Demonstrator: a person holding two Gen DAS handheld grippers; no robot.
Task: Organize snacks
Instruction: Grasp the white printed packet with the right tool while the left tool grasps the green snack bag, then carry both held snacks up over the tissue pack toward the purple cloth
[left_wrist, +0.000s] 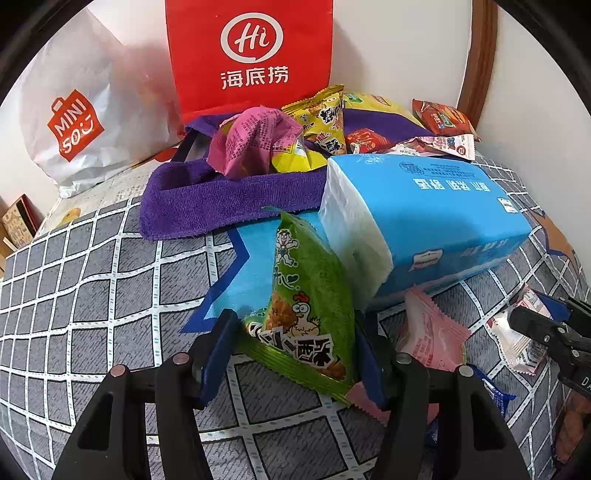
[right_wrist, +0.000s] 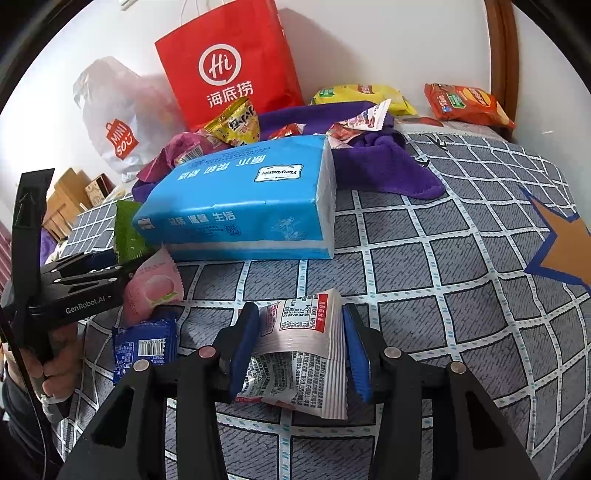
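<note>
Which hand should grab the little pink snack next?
Probably neither yet: both are full. The left gripper pinches the green snack right beside the pink snack; the right gripper holds the white packet. Once emptied, left looks better placed.

tissue pack (left_wrist: 424, 221) centre, on bed (left_wrist: 92, 277) | towel (left_wrist: 229, 192) behind it, snacks on top | bags (left_wrist: 251, 55) upper left, against wall | packet (left_wrist: 306, 306) lower centre, before pack
</note>
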